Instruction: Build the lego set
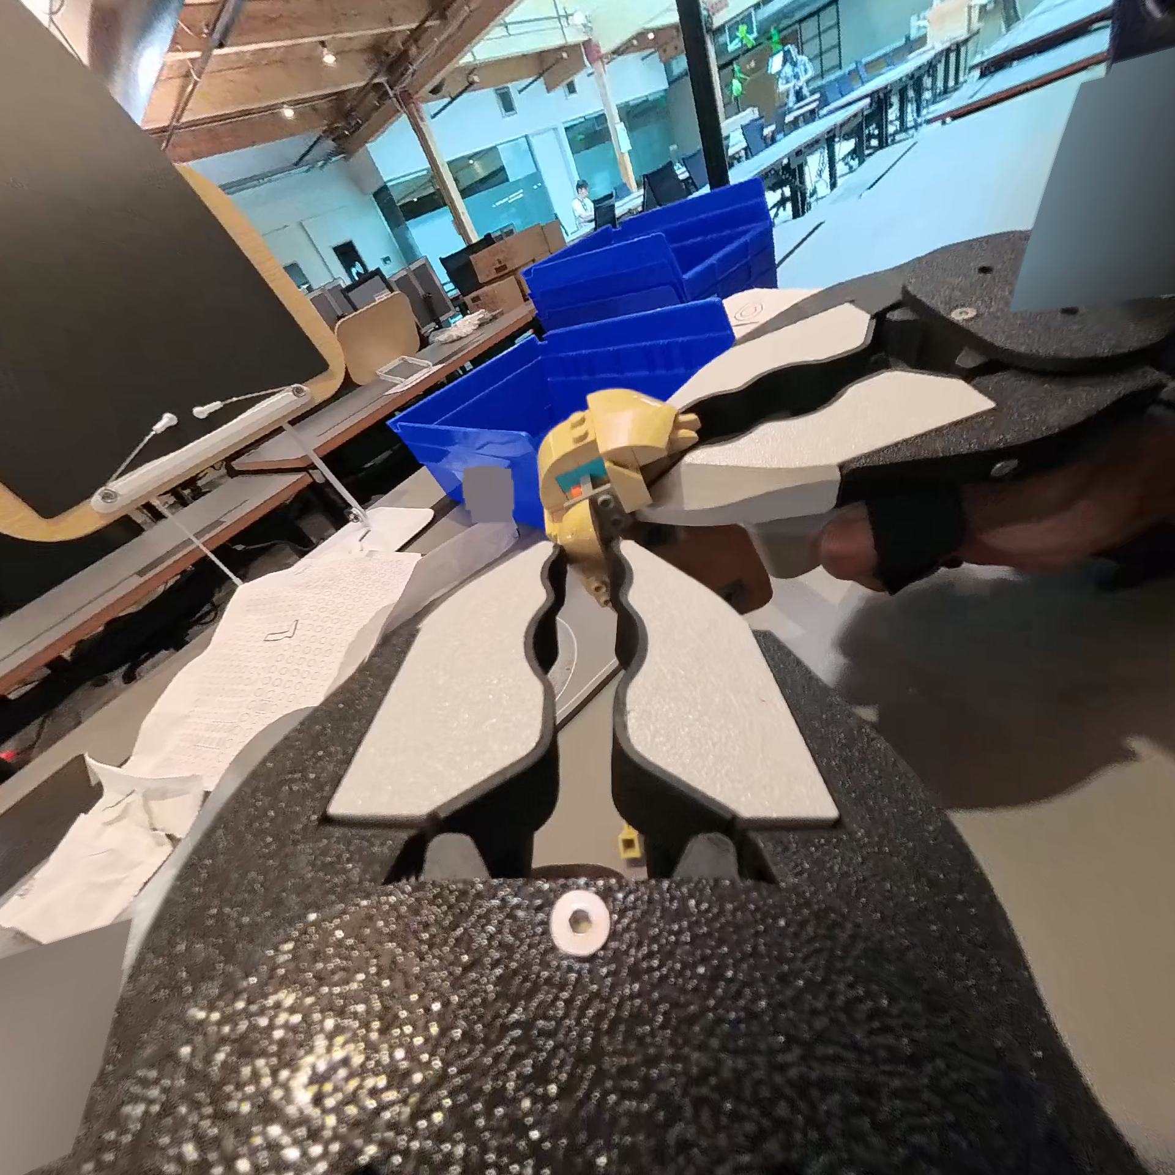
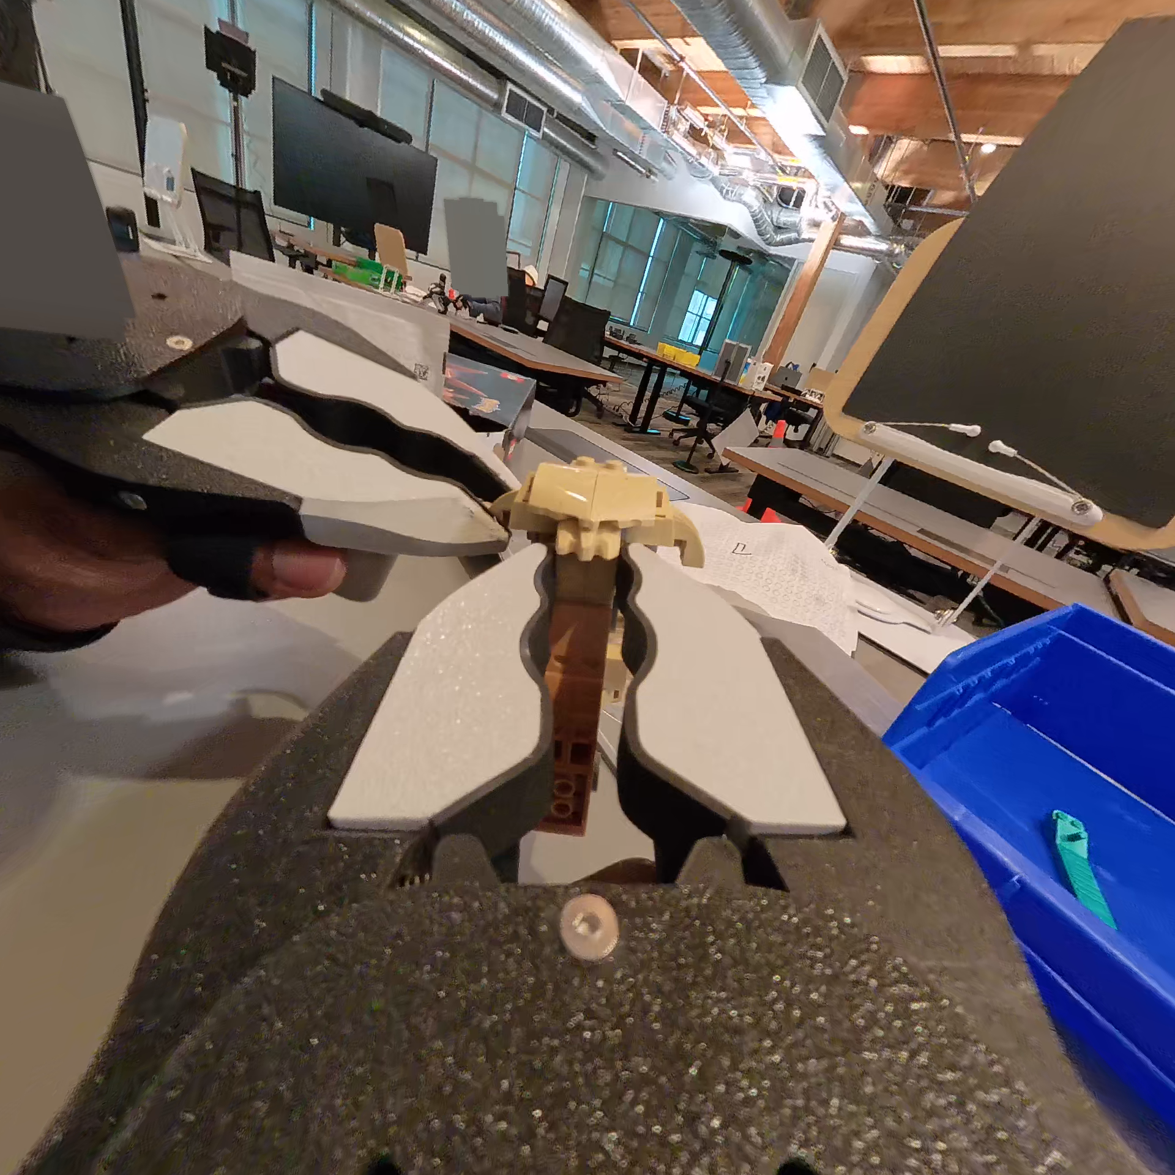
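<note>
Beyond the left gripper's fingertips stands a row of blue bins (image 1: 636, 356), and to its left a crumpled white sheet printed with small circles (image 1: 280, 642) lies on the grey table (image 1: 1030, 903), beside a white stand base (image 1: 394, 524) that carries a tilted dark board with a wooden edge (image 1: 127, 299). To the right of the right gripper an open blue bin (image 2: 1043, 750) holds a single teal piece (image 2: 1081, 871); ahead of it more desks, dark chairs and a large black monitor (image 2: 350, 165) fill the room. A small tan brick (image 1: 629, 845) lies on the table below the left gripper's fingers. The left gripper (image 1: 588, 559) has its jaws narrow, closed on the lower curved tan end of a tan brick-built model (image 1: 604, 458), both pads against it. The right gripper (image 2: 582, 572) comes in from the other side and pinches the model's brown stem (image 2: 572, 687) between its nearly closed fingers, the tan head sitting just past its tips; a gloved hand (image 1: 954, 521) grips its handle. The model hangs above the table between the two grippers, each blocking part of it from the other's camera, so where the pieces join seems partly hidden
</note>
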The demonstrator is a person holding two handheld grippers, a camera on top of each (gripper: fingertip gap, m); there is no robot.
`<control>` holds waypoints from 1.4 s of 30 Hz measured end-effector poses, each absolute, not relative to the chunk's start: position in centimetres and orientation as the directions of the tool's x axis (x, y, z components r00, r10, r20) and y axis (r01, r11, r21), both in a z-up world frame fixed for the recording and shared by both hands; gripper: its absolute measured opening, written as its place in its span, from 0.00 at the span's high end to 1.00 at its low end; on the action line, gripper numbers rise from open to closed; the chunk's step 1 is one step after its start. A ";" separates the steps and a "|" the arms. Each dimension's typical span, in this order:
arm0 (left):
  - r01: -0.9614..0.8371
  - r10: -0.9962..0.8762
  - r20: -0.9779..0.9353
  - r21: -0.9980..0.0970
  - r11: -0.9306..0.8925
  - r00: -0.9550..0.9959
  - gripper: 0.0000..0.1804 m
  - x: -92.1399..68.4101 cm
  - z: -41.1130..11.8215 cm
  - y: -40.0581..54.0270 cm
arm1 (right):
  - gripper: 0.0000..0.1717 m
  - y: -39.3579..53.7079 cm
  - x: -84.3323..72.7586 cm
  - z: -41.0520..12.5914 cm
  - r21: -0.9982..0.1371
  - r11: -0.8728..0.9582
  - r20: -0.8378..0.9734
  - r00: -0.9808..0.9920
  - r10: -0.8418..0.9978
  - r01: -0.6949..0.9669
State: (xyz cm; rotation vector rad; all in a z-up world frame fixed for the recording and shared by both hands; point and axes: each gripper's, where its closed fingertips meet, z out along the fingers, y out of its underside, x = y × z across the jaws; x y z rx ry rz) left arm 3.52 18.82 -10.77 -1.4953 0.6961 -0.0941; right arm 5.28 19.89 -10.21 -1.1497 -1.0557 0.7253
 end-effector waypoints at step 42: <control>-0.188 -0.475 -0.163 -0.982 -0.005 0.864 1.00 2.9 -11.0 19.4 | 0.90 20.7 4.1 -12.7 -0.995 -0.060 -0.028 0.368 0.930 0.075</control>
